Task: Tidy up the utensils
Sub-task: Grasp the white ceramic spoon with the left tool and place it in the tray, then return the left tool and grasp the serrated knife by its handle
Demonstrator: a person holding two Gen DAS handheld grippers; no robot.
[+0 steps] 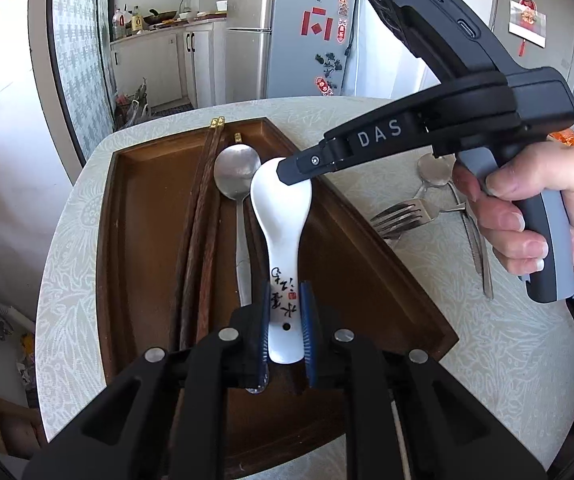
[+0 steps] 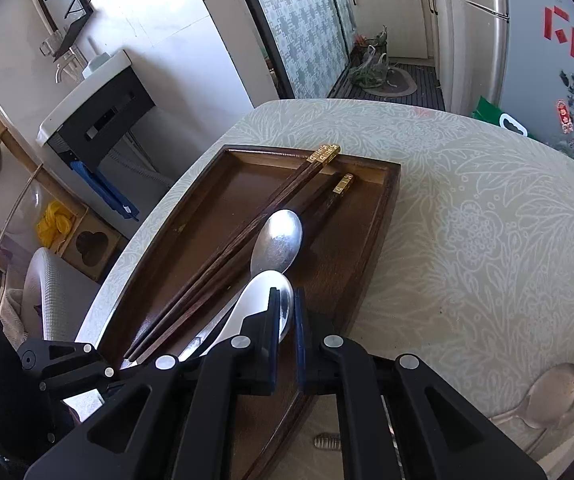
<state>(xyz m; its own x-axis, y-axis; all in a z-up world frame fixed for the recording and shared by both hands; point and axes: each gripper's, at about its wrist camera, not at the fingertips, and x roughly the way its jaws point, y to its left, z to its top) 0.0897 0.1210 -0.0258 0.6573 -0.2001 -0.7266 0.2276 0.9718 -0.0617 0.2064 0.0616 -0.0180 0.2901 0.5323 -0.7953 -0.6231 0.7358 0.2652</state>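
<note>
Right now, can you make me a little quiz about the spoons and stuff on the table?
1. True or false: the white ceramic spoon is held by two tools at once.
2. Which is already lying in the wooden tray? A) the fork B) the chopsticks C) the knife
3. Fill in: the fork lies on the ______, outside the tray.

Key:
1. True. The left tool clamps its handle and the right tool grips the rim of its bowl.
2. B. The chopsticks lie in the tray beside a metal spoon.
3. Table.
</note>
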